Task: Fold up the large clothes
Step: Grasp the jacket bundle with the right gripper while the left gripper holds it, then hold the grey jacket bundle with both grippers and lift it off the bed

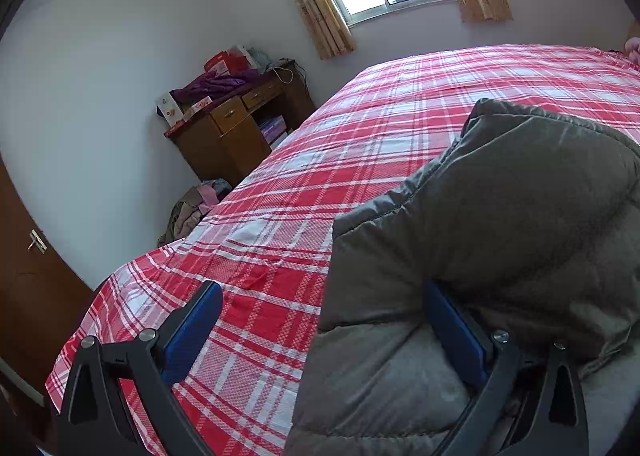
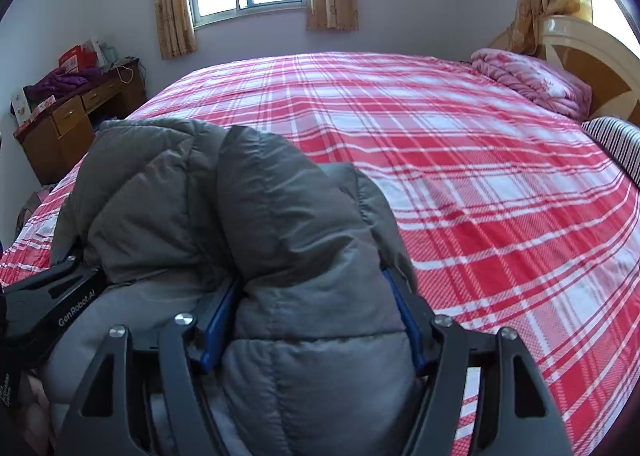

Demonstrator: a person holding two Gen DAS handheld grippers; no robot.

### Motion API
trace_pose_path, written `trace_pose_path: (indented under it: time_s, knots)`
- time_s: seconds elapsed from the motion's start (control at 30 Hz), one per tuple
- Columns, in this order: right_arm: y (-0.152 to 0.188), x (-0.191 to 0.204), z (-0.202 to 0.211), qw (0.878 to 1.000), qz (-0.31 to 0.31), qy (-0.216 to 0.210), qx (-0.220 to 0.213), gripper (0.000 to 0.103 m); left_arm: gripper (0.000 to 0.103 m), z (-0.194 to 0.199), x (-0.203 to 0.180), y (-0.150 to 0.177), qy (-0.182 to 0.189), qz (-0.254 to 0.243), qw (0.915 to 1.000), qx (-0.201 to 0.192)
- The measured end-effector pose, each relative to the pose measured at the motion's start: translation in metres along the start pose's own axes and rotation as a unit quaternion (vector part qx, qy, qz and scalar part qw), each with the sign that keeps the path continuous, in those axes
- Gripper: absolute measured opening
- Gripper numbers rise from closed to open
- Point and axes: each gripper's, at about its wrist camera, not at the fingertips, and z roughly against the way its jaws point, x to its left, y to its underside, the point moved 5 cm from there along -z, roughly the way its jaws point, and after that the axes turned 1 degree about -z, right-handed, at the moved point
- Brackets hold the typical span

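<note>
A grey puffy jacket [image 1: 500, 224] lies bunched on the red plaid bed sheet [image 1: 280, 184], near the bed's front edge. My left gripper [image 1: 322, 292] stands open at the jacket's left border. Its right blue pad [image 1: 452, 332] is tucked under a fold, and its left pad [image 1: 192, 328] hangs over bare sheet. In the right wrist view a thick roll of the jacket [image 2: 288, 216] bulges up between the blue pads of my right gripper [image 2: 312, 280], which is shut on it. The left gripper's black body [image 2: 52, 296] shows at the jacket's left side.
A wooden desk [image 1: 236, 128] piled with boxes and purple cloth stands by the far wall. Clothes [image 1: 192, 208] lie heaped on the floor beside the bed. A pink quilt [image 2: 532, 80], a striped pillow [image 2: 616, 144] and the headboard [image 2: 592, 56] are at the right.
</note>
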Motion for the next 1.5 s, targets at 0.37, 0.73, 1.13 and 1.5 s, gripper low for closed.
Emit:
trace_pose_path:
  time_s: [0.37,0.73,1.13,1.5]
  knots:
    - [0.007,-0.001,-0.012,1.000,-0.016,-0.010,0.013,0.073,0.101,-0.006,-0.006,0.005,-0.007,-0.001,1.0000,-0.001]
    - [0.012,-0.001,-0.021,0.999,-0.017,-0.007,0.031,0.076,0.101,-0.014,-0.008,0.007,0.001,-0.005,0.9999,0.012]
    - [0.012,-0.002,-0.029,0.999,-0.018,-0.007,0.050,0.081,0.101,-0.018,-0.015,0.009,-0.014,-0.023,0.9995,0.019]
    - [0.012,-0.001,-0.033,0.998,-0.015,-0.002,0.056,0.083,0.101,-0.020,-0.016,0.010,-0.018,-0.028,0.9992,0.020]
